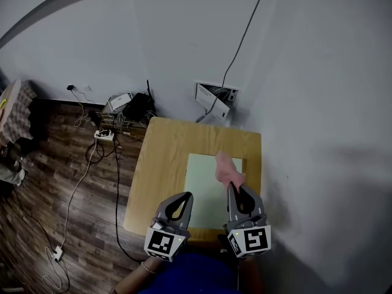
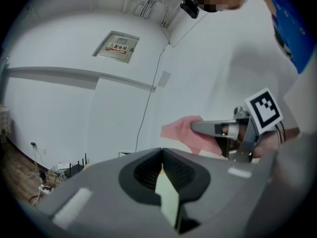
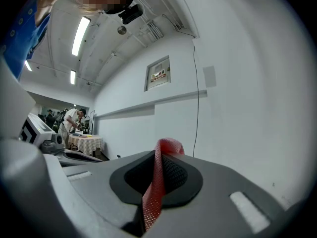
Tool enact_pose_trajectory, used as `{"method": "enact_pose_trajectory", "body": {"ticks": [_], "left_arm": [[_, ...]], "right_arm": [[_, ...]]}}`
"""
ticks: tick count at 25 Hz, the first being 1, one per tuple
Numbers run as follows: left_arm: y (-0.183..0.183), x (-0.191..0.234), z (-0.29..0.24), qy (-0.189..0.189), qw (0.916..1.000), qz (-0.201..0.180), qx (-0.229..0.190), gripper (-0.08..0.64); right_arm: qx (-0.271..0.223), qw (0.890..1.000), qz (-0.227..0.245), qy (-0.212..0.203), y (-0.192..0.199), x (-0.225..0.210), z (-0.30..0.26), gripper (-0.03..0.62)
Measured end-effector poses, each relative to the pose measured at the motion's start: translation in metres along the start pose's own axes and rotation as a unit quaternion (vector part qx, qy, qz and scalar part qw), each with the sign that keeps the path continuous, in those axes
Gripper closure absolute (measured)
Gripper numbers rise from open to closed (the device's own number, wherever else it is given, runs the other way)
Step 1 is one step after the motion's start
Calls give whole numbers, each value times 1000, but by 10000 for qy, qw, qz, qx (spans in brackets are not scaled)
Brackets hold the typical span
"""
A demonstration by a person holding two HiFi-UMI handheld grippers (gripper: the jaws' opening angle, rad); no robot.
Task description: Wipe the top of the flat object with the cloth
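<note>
A pale green flat board point(image 1: 205, 192) lies on a small wooden table point(image 1: 164, 155). My right gripper point(image 1: 233, 187) hangs over the board's right part and is shut on a pink cloth point(image 1: 225, 166), which sticks out past its tips. In the right gripper view the cloth point(image 3: 157, 182) runs as a red mesh strip between the closed jaws of the right gripper point(image 3: 159, 152). My left gripper point(image 1: 182, 196) hovers by the board's left edge, shut with nothing held. The left gripper view shows the left gripper point(image 2: 161, 151) closed, and the cloth point(image 2: 181, 130) in the other gripper.
Grey walls stand behind and to the right of the table. Cables, a power strip point(image 1: 104, 135) and small boxes point(image 1: 131, 106) lie on the wooden floor at the left. A table with a checked cover point(image 1: 15, 109) stands far left. A person point(image 3: 69, 120) works in the background.
</note>
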State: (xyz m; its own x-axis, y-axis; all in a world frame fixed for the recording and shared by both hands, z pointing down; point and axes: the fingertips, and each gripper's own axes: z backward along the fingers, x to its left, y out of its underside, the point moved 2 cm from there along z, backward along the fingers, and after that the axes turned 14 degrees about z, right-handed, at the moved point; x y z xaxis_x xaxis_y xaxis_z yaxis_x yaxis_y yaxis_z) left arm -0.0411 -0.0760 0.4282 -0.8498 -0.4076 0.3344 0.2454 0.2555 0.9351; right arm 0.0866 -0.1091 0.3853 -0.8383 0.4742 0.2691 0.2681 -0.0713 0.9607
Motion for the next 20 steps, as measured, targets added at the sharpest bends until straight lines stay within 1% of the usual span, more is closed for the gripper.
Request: {"method": "enact_pose_trajectory", "body": {"ticks": [5,12,14,18,20], "left_arm": [[11,14,-8,94,9998,-19,198,557],[47,43,-21,67,9970,200,738,555],[58,50,-21,37,9958,215,892,523],[81,66,-28,-45,9921,352,1200,515],[94,72,-31,-66,9898,349,1383,505]], "right_arm": [[111,9999,5,94,5,3,-8,577],[275,9995,128,112,15,6,-31,577],[329,9993,118,108,19,7,-37,577],[481,9986,193,84,31,6,-54,577],[585,9979,277,25,39,6,-64,577]]}}
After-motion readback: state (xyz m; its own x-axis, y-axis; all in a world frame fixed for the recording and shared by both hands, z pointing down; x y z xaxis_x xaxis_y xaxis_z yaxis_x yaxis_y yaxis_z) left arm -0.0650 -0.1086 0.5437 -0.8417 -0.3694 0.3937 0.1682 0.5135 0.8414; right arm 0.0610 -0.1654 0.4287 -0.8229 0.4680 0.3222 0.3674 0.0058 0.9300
